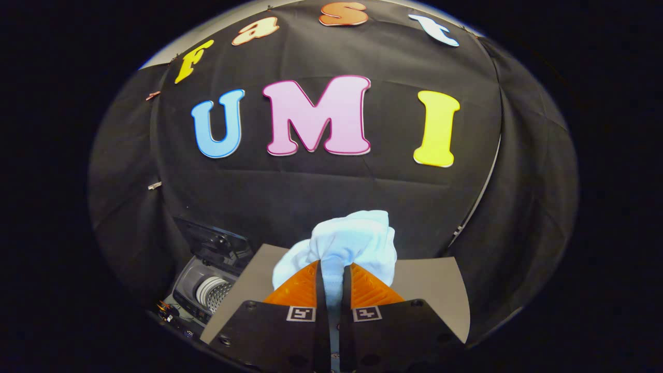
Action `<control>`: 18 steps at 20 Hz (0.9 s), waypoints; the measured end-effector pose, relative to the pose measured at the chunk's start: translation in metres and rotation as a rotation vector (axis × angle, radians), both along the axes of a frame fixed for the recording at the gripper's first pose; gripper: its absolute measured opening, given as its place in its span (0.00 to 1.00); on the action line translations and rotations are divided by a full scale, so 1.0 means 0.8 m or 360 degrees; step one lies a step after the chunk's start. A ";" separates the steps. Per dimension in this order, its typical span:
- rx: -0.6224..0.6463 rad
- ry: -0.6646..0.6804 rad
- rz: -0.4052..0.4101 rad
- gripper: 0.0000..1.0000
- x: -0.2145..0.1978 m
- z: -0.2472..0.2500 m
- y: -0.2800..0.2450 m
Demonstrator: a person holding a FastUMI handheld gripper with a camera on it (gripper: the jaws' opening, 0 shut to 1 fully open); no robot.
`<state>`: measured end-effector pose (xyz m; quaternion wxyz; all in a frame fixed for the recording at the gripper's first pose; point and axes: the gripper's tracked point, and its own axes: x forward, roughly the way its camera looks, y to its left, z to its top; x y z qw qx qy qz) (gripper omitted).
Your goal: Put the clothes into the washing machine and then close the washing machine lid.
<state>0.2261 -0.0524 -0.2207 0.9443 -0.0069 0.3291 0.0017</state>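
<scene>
Both fingers (311, 290) pinch bunched cloth (347, 243).

Gripper (332, 277): I see both fingers closed tight on a bunched white cloth (347, 243), which bulges out above and ahead of the tips. Table (430, 290): grey surface lying under the fingers. Washer (207, 290): small, off to the left of the fingers and lower, lid (215, 241) raised, perforated drum (213, 293) visible inside.

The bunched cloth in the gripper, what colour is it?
White, seen in the gripper view: bunched cloth pinched by the gripper.
</scene>
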 end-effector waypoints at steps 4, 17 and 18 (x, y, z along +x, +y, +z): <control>0.0042 -0.0130 0.0117 0.11 -0.001 0.064 0.064; 0.0139 -0.0192 0.0485 0.11 0.023 0.108 0.308; 0.0155 -0.0177 0.0502 0.11 0.025 0.101 0.325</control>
